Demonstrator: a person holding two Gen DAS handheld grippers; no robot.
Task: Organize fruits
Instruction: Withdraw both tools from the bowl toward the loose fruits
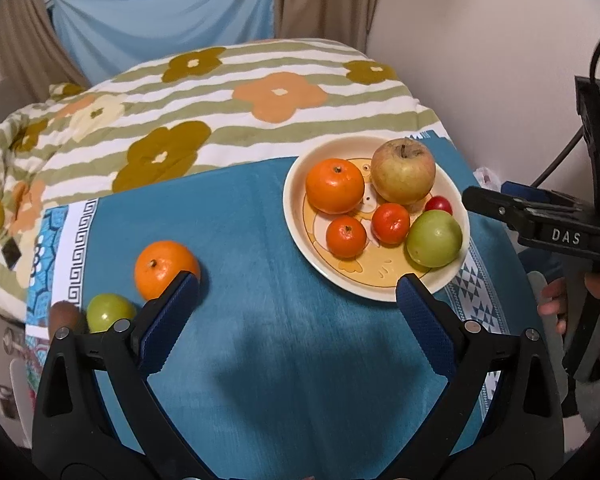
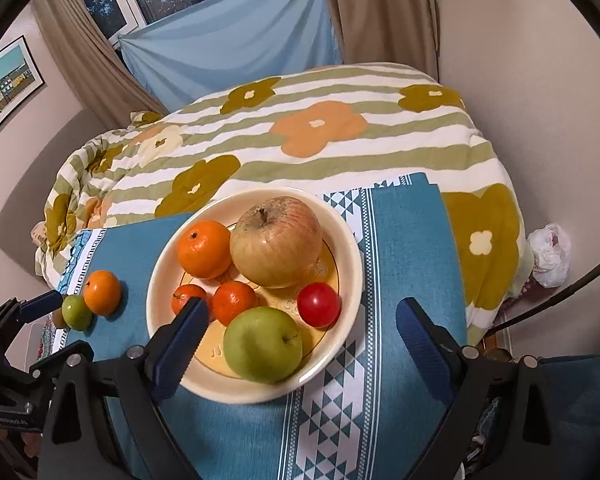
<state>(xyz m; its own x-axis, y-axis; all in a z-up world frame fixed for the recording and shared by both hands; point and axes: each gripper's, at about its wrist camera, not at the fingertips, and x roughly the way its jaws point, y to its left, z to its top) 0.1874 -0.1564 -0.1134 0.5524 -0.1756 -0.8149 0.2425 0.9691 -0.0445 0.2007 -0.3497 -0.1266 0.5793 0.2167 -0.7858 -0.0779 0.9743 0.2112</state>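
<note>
A: Orange (image 1: 165, 267) loose on blue cloth (image 1: 268, 280), far-left of left gripper (image 1: 298, 286), touching its left finger's tip; green fruit (image 1: 109, 312) beside.
B: Jaws?
A: Both spread, empty. Right gripper (image 2: 302, 312) hangs over plate (image 2: 352, 264). Left nearer.

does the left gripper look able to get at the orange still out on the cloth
Probably yes. The left gripper is open and empty, the orange sits just beyond its near finger on the blue cloth, and only a green fruit lies beside it.
</note>
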